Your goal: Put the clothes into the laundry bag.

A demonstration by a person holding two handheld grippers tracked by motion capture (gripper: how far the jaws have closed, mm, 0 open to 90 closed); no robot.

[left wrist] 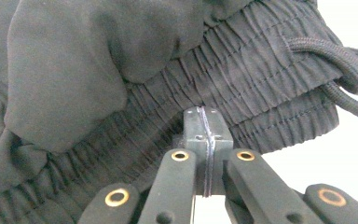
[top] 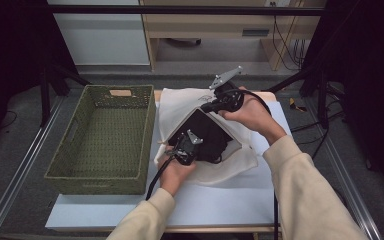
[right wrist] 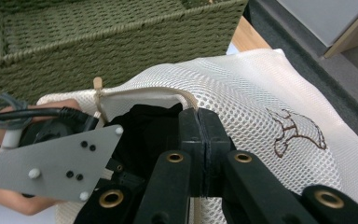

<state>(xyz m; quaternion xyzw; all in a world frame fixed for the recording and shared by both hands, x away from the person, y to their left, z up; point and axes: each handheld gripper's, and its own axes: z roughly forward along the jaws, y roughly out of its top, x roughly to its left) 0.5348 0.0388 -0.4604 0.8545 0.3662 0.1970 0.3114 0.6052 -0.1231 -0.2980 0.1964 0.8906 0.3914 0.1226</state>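
Observation:
A white mesh laundry bag (top: pixel 180 102) lies on the table with its mouth held up. A black garment (top: pixel 207 135) with an elastic waistband (left wrist: pixel 242 88) and a drawstring (left wrist: pixel 340 65) sits in that mouth. My left gripper (top: pixel 177 150) is at the near left side of the opening, and its jaws (left wrist: pixel 206 116) are shut on the waistband. My right gripper (top: pixel 207 106) is at the far side, lifted, shut (right wrist: pixel 199 114) on the bag's corded rim (right wrist: pixel 140 91). The bag's mesh (right wrist: pixel 261 93) carries a brown stitched emblem (right wrist: pixel 293 128).
A green woven basket (top: pixel 150 145) with nothing in it stands to the left of the bag, close against it (right wrist: pixel 98 42). Bare white tabletop (top: pixel 220 200) runs along the near edge. Metal rails flank the table, and a cabinet and cables stand behind it.

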